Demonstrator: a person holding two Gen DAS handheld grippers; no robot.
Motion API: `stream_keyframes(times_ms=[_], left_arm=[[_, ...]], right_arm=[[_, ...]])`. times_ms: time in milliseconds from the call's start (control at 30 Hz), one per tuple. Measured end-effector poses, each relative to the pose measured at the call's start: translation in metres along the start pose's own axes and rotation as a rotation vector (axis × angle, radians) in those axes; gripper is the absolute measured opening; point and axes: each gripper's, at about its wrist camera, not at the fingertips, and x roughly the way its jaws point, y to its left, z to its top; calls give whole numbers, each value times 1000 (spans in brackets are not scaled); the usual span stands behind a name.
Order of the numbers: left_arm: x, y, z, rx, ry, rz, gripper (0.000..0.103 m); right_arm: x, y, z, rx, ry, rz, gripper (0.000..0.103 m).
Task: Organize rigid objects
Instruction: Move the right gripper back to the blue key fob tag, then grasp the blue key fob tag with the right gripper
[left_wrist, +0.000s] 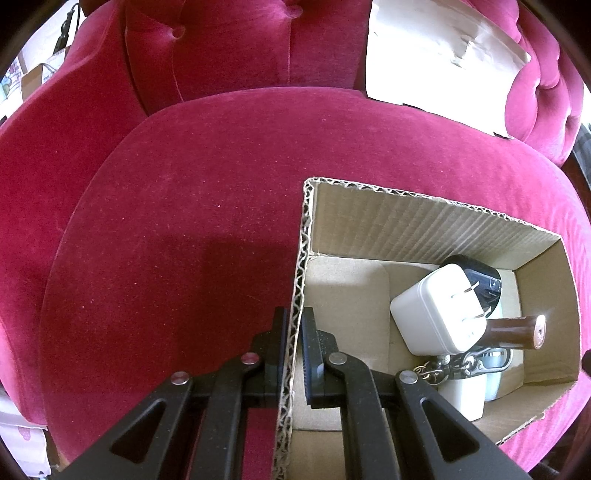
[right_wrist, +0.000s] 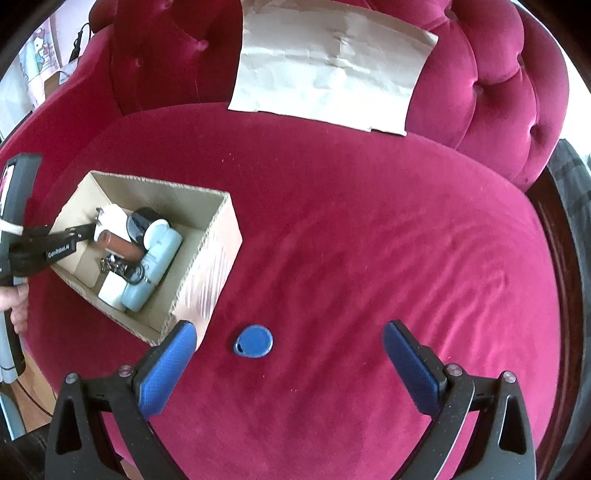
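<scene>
One cardboard box (right_wrist: 207, 258) on the seat, and inside it I count one white plug adapter (left_wrist: 432, 314), one black rounded gadget (left_wrist: 484, 282), one brown cylinder (right_wrist: 118, 246), one bunch of keys on a chain (left_wrist: 439, 369), one pale blue cylinder (right_wrist: 155, 266) and one small white block (right_wrist: 110, 291); anything lying under them is hidden from view. Out on the cushion there's one blue tag (right_wrist: 254, 340), all by itself, and one crumpled sheet of paper (right_wrist: 328, 66) against the chair back. Two grippers in play, the left gripper (left_wrist: 295, 332) and the right gripper (right_wrist: 288, 345), with two fingers (right_wrist: 166, 369) apiece, and one red chair (right_wrist: 369, 240) under it all.
</scene>
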Motion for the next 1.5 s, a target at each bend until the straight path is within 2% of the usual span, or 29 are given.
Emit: stream_keyframes(times_ms=[233, 600, 1133, 1233, 1300, 1400, 1433, 1467, 1500], left_arm=[[-2, 1, -2, 10, -1, -1, 7], [-3, 2, -2, 39, -2, -16, 7], [3, -2, 3, 71, -2, -32, 7], [2, -2, 3, 75, -3, -34, 7], [2, -3, 2, 74, -3, -34, 7], [2, -2, 3, 78, -3, -34, 7], [2, -2, 2, 79, -3, -35, 7], [2, -2, 3, 81, -3, -35, 7], [2, -2, 2, 87, -4, -38, 7]], right_arm=[[19, -2, -15, -22, 6, -4, 103], [40, 1, -29, -60, -33, 10, 103], [56, 8, -28, -74, -37, 58, 102], [61, 10, -29, -71, -16, 65, 90], [60, 11, -29, -75, -29, 53, 88], [58, 12, -29, -77, -36, 67, 71], [56, 12, -29, -78, -44, 74, 58], [55, 12, -28, -76, -50, 72, 39], [55, 12, -28, -66, -53, 70, 34]])
